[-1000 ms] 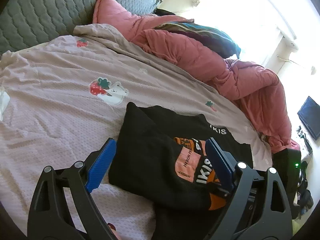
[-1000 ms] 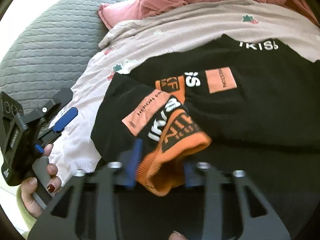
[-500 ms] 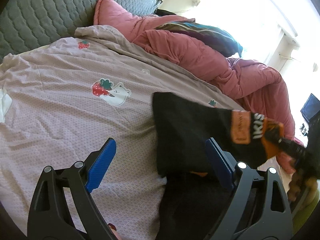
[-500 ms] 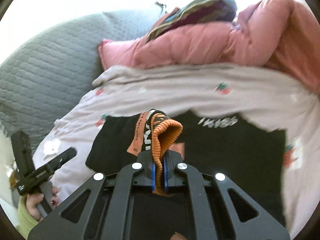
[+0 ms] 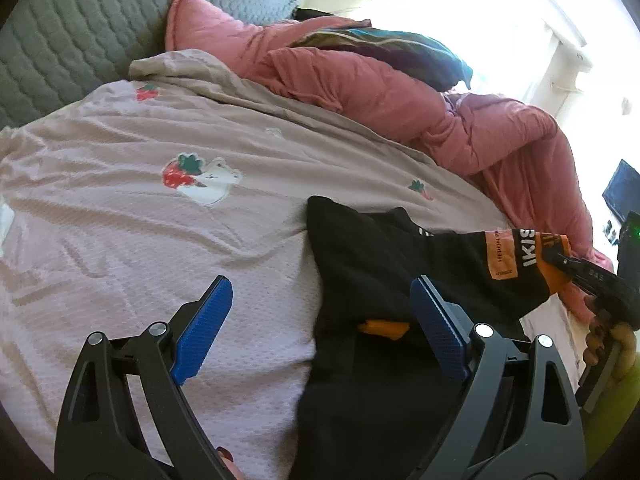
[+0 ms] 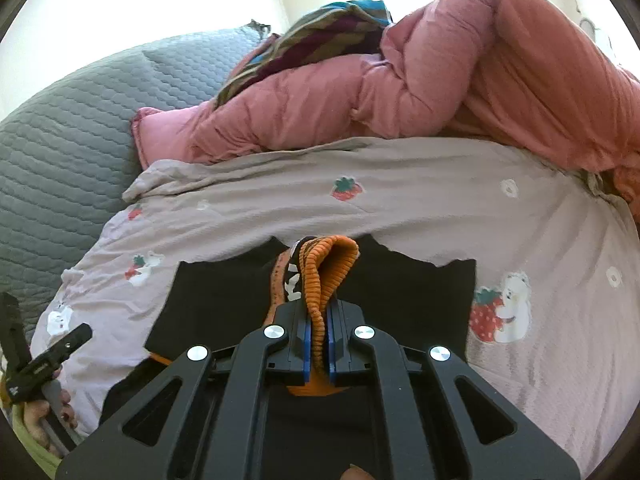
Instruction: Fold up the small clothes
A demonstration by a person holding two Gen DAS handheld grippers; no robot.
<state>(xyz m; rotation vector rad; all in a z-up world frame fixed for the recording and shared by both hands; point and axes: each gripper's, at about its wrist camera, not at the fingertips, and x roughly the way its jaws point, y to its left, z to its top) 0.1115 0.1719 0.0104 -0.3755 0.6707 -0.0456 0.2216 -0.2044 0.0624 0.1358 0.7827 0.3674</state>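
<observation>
A small black garment (image 5: 384, 280) with orange ribbed cuffs and orange-and-white print lies on the pink bedspread (image 5: 160, 216). My right gripper (image 6: 318, 344) is shut on one orange cuff (image 6: 320, 276) and holds that sleeve lifted and stretched to the right; it shows in the left wrist view (image 5: 576, 268) at the far right. My left gripper (image 5: 320, 320) is open and empty, low over the bed, its right finger (image 5: 436, 312) over the garment's left part. The garment's body (image 6: 208, 304) lies flat below the right gripper.
A rumpled pink duvet (image 5: 400, 96) and a striped cloth (image 5: 392, 44) pile along the far side of the bed. A grey quilted headboard (image 5: 68, 36) stands at the left. A dark screen (image 5: 624, 192) is beyond the bed at the right.
My right gripper closed on the orange cuff and pulled the sleeve up and out to the right, unfolding it off the garment. My left gripper stayed open and barely moved.
</observation>
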